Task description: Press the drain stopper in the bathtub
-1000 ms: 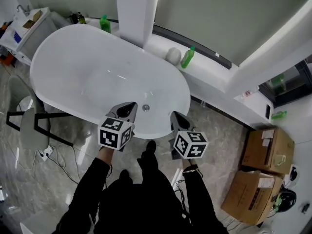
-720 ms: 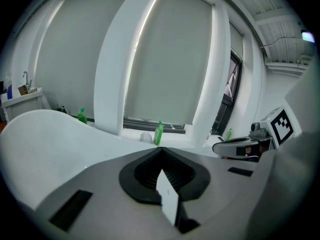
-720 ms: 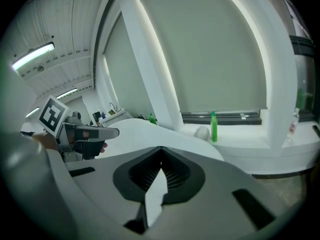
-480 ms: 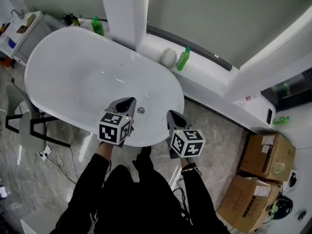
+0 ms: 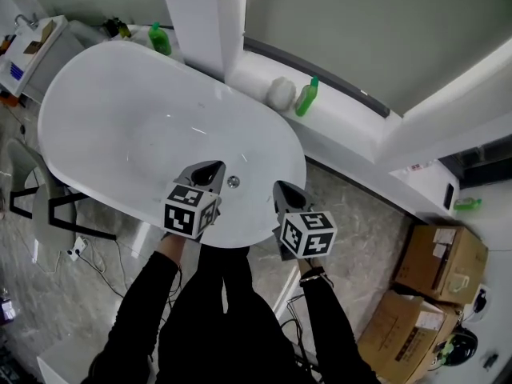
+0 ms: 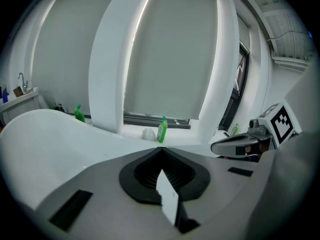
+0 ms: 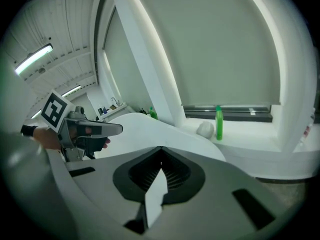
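The white oval bathtub (image 5: pixel 120 110) fills the middle of the head view. Its small round metal drain stopper (image 5: pixel 233 182) sits in the tub floor near the near end. My left gripper (image 5: pixel 214 169) hangs over the tub just left of the stopper, jaws shut and empty. My right gripper (image 5: pixel 282 187) is to the stopper's right, over the tub's near rim, also shut and empty. The left gripper view shows its closed tips (image 6: pixel 161 148) over the tub (image 6: pixel 40 139) and the right gripper (image 6: pixel 240 144) beside it. The stopper is hidden in both gripper views.
A white ledge behind the tub holds a green bottle (image 5: pixel 305 96), a white round object (image 5: pixel 280 93) and another green bottle (image 5: pixel 160 38). A white pillar (image 5: pixel 204 14) rises at the back. Cardboard boxes (image 5: pixel 444 262) stand at the right, a chair (image 5: pixel 40 190) at the left.
The head view has shifted a little and the person's feet are now hidden. Both grippers stay shut in much the same place beside the stopper.
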{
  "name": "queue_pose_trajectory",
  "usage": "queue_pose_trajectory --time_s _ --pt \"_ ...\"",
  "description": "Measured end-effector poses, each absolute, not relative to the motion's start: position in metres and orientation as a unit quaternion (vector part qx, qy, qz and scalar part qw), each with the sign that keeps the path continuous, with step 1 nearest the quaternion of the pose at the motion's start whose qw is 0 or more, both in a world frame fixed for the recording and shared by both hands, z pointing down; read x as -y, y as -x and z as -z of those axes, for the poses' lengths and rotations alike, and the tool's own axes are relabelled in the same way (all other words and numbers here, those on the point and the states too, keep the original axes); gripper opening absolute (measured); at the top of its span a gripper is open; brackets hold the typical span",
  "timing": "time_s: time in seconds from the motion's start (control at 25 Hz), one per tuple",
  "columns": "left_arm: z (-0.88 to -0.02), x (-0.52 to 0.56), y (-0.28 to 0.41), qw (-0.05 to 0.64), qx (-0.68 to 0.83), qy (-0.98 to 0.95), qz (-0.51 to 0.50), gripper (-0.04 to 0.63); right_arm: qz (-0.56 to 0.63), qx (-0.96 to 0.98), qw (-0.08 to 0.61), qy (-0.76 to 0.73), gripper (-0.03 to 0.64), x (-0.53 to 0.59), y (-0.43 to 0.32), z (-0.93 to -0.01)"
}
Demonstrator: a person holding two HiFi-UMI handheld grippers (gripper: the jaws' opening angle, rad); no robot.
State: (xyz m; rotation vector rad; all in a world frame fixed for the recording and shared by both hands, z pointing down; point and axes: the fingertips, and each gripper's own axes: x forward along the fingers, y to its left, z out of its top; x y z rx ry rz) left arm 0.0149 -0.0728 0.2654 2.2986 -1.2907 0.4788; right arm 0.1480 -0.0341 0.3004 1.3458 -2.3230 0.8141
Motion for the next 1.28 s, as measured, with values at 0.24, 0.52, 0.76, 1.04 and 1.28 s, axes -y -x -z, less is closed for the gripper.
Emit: queue_pose_trajectory --time_s 0.24,0.52,0.76,1.04,1.28 --pt "-0.312 0.092 -0.014 0.247 0.456 -0.832 -0.198 0.002 -0.298 0.810 0.191 -0.468 0.001 0.044 -0.151 -0.336" --pt "-0.376 0.107 -0.005 0.279 0.447 -0.823 -0.213 0.002 -0.318 0.804 0.218 -0.453 0.000 0.060 -0.136 -0.394" --pt "-0.444 0.122 -0.006 0.304 0.442 -0.813 -0.227 0.002 -0.342 0.796 0.234 -0.442 0.002 0.068 -0.124 -0.451" --pt "-0.513 0.128 -0.005 0.326 0.428 -0.805 -0.250 0.002 -0.372 0.784 0.244 -0.433 0.002 0.072 -0.106 -0.511" --pt "-0.576 0.129 -0.004 0.342 0.424 -0.794 -0.272 0.002 -0.397 0.763 0.248 -0.445 0.000 0.079 -0.093 -0.563"
